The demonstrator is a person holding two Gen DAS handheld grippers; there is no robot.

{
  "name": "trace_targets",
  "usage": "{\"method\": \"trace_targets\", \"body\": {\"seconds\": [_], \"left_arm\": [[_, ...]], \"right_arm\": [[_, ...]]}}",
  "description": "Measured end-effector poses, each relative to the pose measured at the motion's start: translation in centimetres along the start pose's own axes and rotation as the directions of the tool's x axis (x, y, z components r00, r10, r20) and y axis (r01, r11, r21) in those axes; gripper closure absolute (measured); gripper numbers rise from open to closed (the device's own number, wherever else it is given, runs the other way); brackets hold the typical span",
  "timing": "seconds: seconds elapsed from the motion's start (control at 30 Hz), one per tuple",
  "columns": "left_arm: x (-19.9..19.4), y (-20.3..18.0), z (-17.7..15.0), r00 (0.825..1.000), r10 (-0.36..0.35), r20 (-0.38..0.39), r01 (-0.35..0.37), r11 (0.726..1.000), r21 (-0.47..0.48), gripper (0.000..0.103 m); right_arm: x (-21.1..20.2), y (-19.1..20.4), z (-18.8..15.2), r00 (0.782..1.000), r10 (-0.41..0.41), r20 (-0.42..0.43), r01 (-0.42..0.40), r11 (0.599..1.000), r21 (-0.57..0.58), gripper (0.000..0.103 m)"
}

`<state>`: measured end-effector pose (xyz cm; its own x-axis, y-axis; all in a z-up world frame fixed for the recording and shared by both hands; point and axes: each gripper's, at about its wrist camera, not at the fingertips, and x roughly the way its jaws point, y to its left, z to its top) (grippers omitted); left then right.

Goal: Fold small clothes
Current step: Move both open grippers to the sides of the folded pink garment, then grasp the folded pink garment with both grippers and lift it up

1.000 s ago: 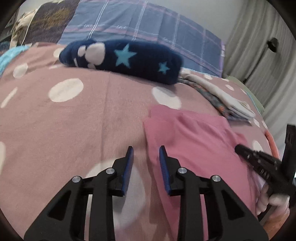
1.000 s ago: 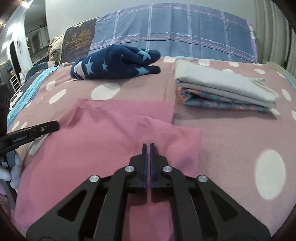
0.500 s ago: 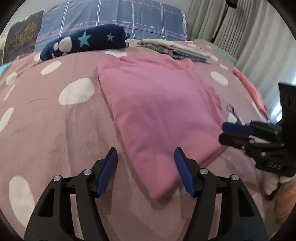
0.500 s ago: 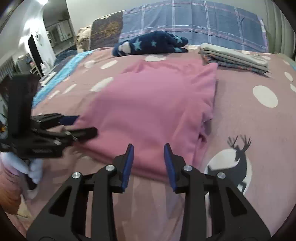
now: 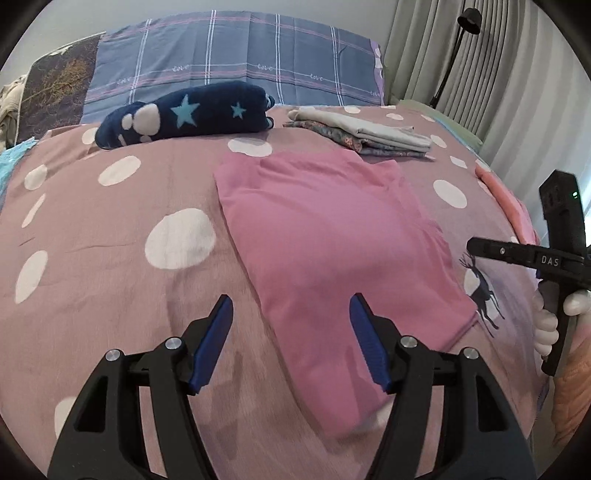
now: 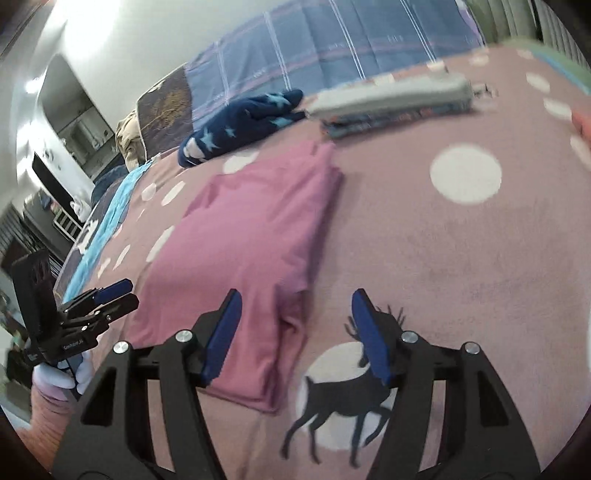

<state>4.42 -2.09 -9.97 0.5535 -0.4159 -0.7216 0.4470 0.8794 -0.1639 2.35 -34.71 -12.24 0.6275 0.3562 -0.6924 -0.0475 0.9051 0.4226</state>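
A pink garment [image 5: 332,240] lies folded in a long strip on the dotted mauve bedspread [image 5: 110,229]; it also shows in the right wrist view [image 6: 243,236]. My left gripper [image 5: 291,339] is open and empty, its jaws straddling the garment's near left edge. My right gripper [image 6: 295,332] is open and empty over the garment's near right corner. Each gripper shows in the other's view: the right one at the right edge [image 5: 476,247], the left one at the lower left [image 6: 122,291].
A stack of folded clothes [image 5: 369,134] lies at the back right, also in the right wrist view [image 6: 391,101]. A navy star-patterned plush [image 5: 184,114] lies at the back. A plaid pillow [image 5: 236,62] stands behind. Curtains and a lamp [image 5: 467,18] are at the right.
Both grippers have drawn back from the far end of the pink garment to its near end. The right gripper went from shut to wide open; the left opened wider.
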Motion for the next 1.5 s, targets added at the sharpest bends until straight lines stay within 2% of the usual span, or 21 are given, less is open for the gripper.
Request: {"method": "trace_targets", "body": {"seconds": [0.13,0.23,0.47,0.8,0.9,0.97,1.03,1.13,1.2,1.23,1.3,1.5], "left_arm": [[2.4,0.9,0.3,0.999,-0.021,-0.050,0.020,1.000,-0.021,0.035],[3.8,1.6,0.7,0.995,-0.082,-0.064,0.079,0.996,-0.050,0.029],[5.3,2.1,2.1,0.982,-0.170,-0.083,0.167,0.985,-0.044,0.017],[9.6,3.9,6.5,0.968,-0.243,-0.061,0.235,0.966,-0.109,0.017],[10.6,3.9,7.5,0.974,-0.218,-0.063,0.211,0.972,-0.106,0.034],[11.1,4.2,7.9,0.976,-0.212,-0.060,0.203,0.972,-0.118,0.053],[11.2,4.3,8.0,0.975,-0.215,-0.052,0.207,0.970,-0.129,0.063],[10.4,3.3,8.0,0.988,-0.151,-0.023,0.149,0.985,-0.086,0.074],[8.9,2.1,8.0,0.996,-0.090,0.014,0.090,0.995,-0.033,0.077],[8.1,1.6,8.1,0.997,-0.073,0.036,0.073,0.997,-0.016,0.077],[5.8,0.6,8.2,0.994,-0.046,0.098,0.044,0.999,0.019,0.078],[-1.1,-2.3,8.8,0.971,-0.052,0.233,0.033,0.996,0.082,0.079]], "right_arm": [[2.0,-1.5,0.0,0.998,0.046,-0.038,-0.045,0.998,0.036,0.040],[2.6,-1.8,1.2,0.994,0.095,-0.045,-0.094,0.995,0.033,0.038],[5.8,-1.2,3.8,0.972,0.199,-0.126,-0.199,0.980,0.009,0.036],[10.9,-0.4,8.6,0.946,0.257,-0.197,-0.269,0.963,-0.034,0.040],[11.9,0.1,9.3,0.948,0.258,-0.189,-0.272,0.961,-0.052,0.044],[12.3,0.5,9.3,0.954,0.241,-0.179,-0.257,0.964,-0.075,0.053],[12.5,0.7,9.3,0.961,0.219,-0.167,-0.234,0.969,-0.076,0.064],[11.7,1.5,8.7,0.977,0.170,-0.131,-0.182,0.979,-0.090,0.078],[10.6,3.4,8.3,0.992,0.099,-0.081,-0.112,0.979,-0.169,0.083],[9.3,5.0,7.8,0.998,0.059,-0.029,-0.064,0.969,-0.238,0.084],[7.4,6.5,7.3,0.998,0.043,0.038,-0.030,0.956,-0.293,0.084],[-0.5,10.4,5.2,0.970,0.044,0.238,0.054,0.919,-0.390,0.085]]}}
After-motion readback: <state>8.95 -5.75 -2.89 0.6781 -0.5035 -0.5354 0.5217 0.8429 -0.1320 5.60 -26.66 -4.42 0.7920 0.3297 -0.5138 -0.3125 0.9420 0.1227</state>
